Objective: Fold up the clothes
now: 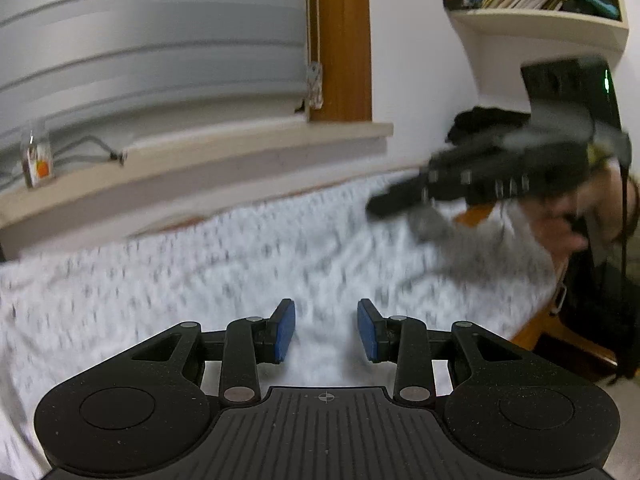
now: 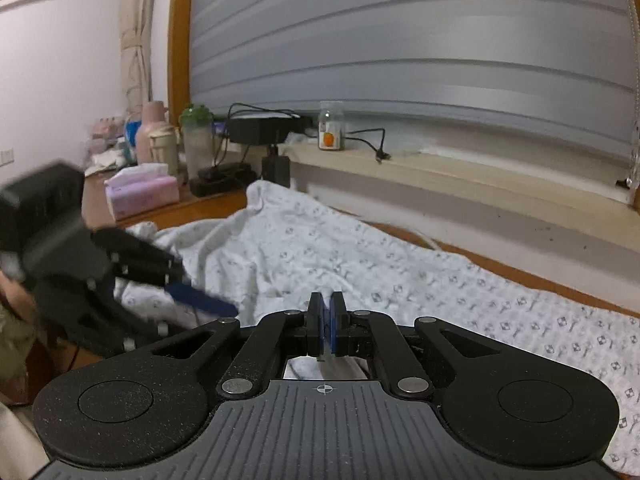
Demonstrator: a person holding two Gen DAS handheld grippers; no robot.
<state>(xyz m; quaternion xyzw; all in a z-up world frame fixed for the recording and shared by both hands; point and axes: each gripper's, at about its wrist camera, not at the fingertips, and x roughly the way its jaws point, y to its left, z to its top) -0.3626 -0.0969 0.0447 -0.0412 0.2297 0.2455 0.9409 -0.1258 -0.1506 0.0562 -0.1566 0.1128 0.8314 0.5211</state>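
A white garment with a small grey print [image 2: 360, 264] lies spread over the wooden surface below the window; it also fills the left wrist view [image 1: 200, 280]. My left gripper [image 1: 326, 330] is open and empty above the cloth; it shows blurred at the left of the right wrist view [image 2: 200, 300]. My right gripper [image 2: 327, 328] is shut on a thin fold of the white cloth between its blue pads. It shows blurred at the right of the left wrist view [image 1: 400, 204], holding a grey-looking bit of cloth [image 1: 432, 224].
A windowsill [image 2: 440, 172] with a small jar [image 2: 331, 125] and cables runs behind the cloth. A tissue box [image 2: 142, 192], bottles [image 2: 196, 136] and a charger [image 2: 276, 168] stand at the far left. A bookshelf [image 1: 540, 20] hangs on the wall.
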